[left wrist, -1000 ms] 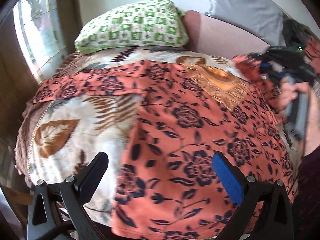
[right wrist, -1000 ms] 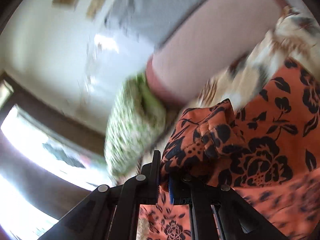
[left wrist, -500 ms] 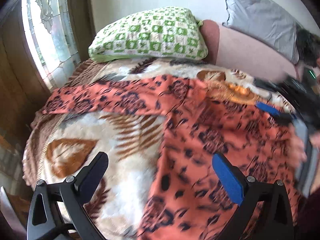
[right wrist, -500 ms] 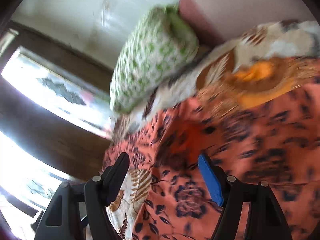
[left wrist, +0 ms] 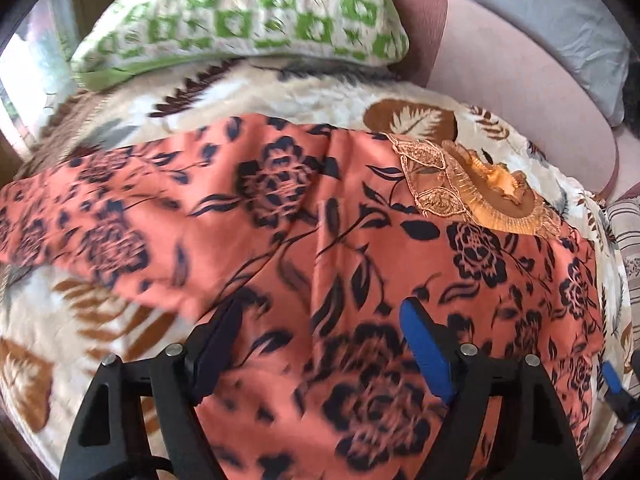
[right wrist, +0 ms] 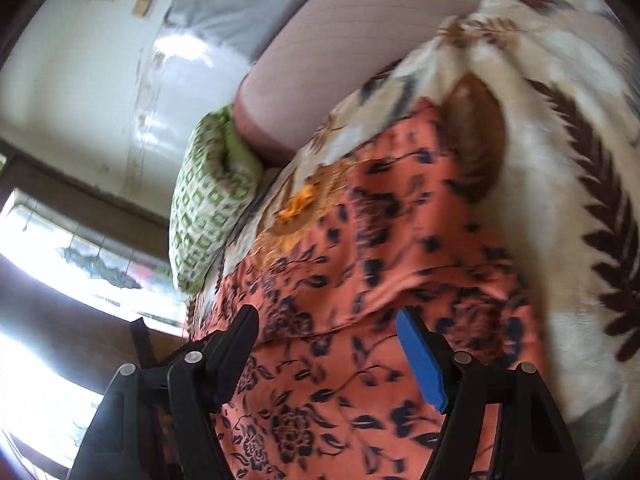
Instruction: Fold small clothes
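An orange garment with dark blue flowers (left wrist: 360,248) lies spread on a cream leaf-print blanket (left wrist: 280,96). Its gold embroidered neckline (left wrist: 472,196) faces the far side and one sleeve (left wrist: 100,216) stretches left. My left gripper (left wrist: 320,328) is open and empty, low over the garment's middle. My right gripper (right wrist: 328,332) is open and empty over the garment (right wrist: 380,260), near a folded-over edge. Its tip shows at the lower right of the left wrist view (left wrist: 616,384).
A green-and-white checked pillow (left wrist: 248,12) lies at the bed's head, also in the right wrist view (right wrist: 208,208). A pink bolster (left wrist: 520,80) and a grey pillow (left wrist: 568,12) lie to the right. A window (right wrist: 60,248) is on the left.
My right gripper let go of the bunched orange fabric and opened. My left gripper moved forward and lower over the garment. The garment now lies flatter on the blanket.
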